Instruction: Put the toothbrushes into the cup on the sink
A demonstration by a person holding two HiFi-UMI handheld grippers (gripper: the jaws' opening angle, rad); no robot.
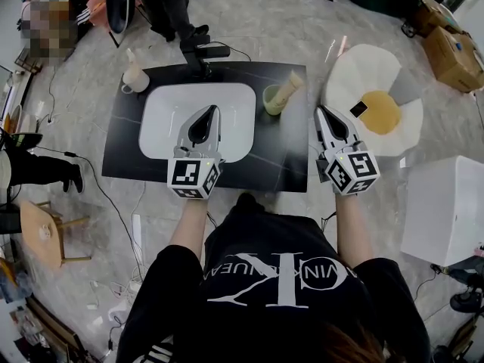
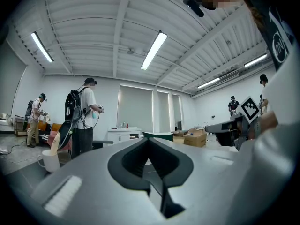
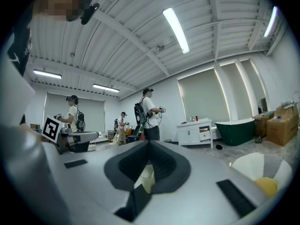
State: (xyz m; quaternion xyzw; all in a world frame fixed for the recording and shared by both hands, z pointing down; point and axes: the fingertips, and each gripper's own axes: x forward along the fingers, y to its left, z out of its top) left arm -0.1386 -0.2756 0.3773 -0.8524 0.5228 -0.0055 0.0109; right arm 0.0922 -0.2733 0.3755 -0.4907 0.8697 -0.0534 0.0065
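A pale green cup (image 1: 272, 100) stands on the black counter (image 1: 128, 138) right of the white sink basin (image 1: 162, 116). A beige toothbrush-like thing (image 1: 292, 85) leans out of it. A white mug (image 1: 134, 79) holding another beige stick stands at the counter's far left, and also shows in the left gripper view as the white mug (image 2: 48, 160). My left gripper (image 1: 214, 110) hovers over the basin, shut and empty. My right gripper (image 1: 321, 110) is off the counter's right edge, level with the green cup, shut with nothing held. The jaw tips meet in both gripper views: left gripper (image 2: 150, 138), right gripper (image 3: 150, 141).
A black faucet (image 1: 201, 52) stands behind the basin. A white flower-shaped mat with a yellow centre (image 1: 378, 110) lies right of the counter, with a white box (image 1: 445, 206) nearer me. Cardboard boxes (image 1: 452, 50) sit far right. People stand beyond the counter. A wooden stool (image 1: 44, 233) and cables are at left.
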